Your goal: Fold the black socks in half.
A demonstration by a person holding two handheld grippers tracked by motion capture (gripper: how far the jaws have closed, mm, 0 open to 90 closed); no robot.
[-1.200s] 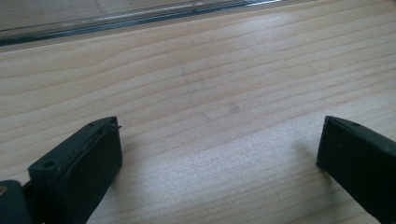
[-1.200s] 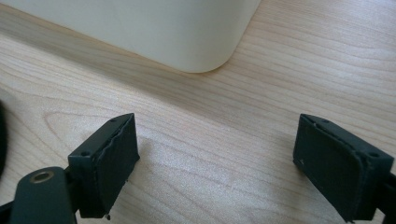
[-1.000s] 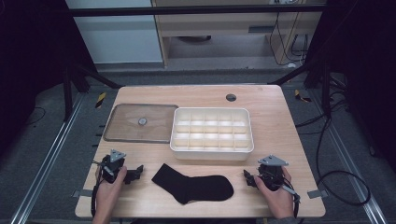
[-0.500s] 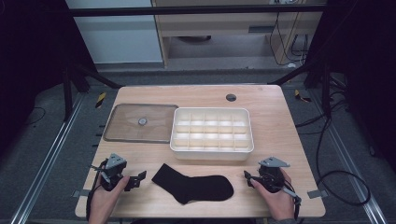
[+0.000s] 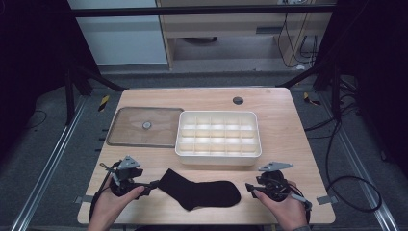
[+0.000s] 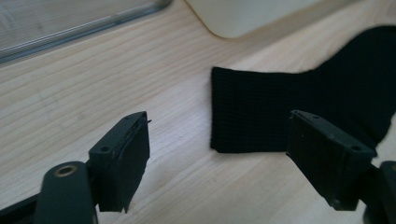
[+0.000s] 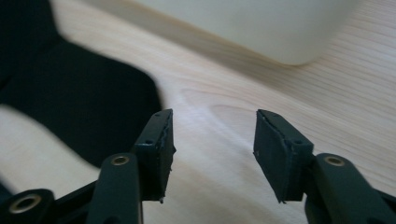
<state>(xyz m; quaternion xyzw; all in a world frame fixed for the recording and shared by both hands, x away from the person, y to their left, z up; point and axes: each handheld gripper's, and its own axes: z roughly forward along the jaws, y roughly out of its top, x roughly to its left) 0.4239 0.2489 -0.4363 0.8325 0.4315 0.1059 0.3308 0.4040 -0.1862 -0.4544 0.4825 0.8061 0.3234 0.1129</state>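
Jaws of your left gripper and right gripper are closing, gripping nothing, flanking the flat black knitted sock near you.

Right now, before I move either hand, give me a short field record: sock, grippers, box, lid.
sock: flat black fabric sock on the wooden table, near edge, between the grippers
left gripper: left gripper at the sock's cuff end, jaws just been closing, nothing between them, not touching
right gripper: right gripper beside the toe end, jaws just been closing, over bare wood
box: white plastic divided box, compartments empty, behind the sock
lid: clear rectangular lid with a knob, flat, left of the box
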